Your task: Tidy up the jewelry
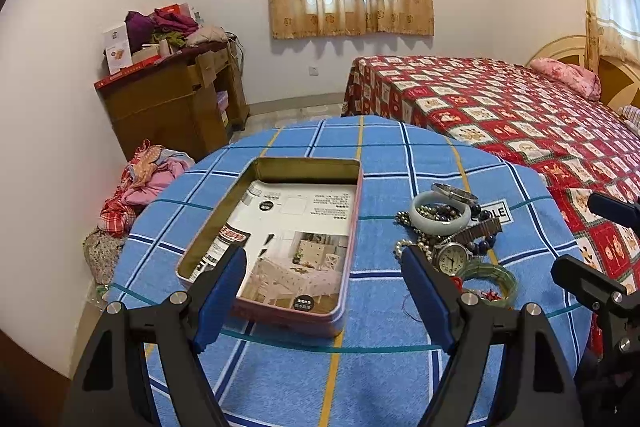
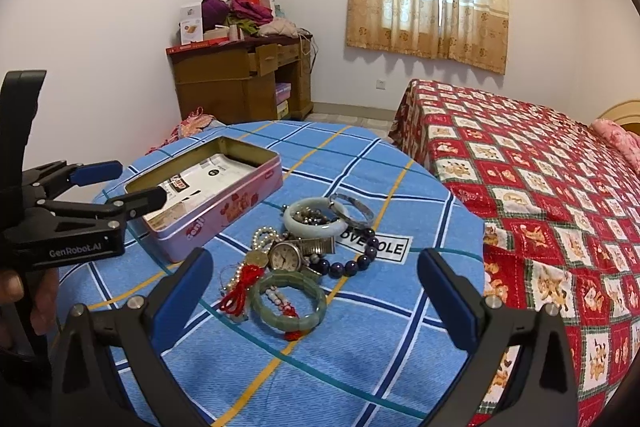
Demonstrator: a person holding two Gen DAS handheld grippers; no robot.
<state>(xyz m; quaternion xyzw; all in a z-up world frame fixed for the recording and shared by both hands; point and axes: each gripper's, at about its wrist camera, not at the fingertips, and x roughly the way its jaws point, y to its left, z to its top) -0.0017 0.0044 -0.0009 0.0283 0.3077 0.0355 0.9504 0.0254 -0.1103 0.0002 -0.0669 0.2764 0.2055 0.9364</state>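
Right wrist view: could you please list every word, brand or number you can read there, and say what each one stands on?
"GenRobot.AI": on the body of the left gripper.
"OVE" and "OLE": on a white label on the tablecloth, its start hidden under jewelry.
"deni": partial red lettering on the side of the tin.
Paper in the tin: print too small to read.
Watch dial: numerals too small to read.

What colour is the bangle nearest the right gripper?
Translucent green bangle, with red thread on it; clearest in the right wrist view.

Both wrist cameras face the table (image 1: 360, 147) from close above.
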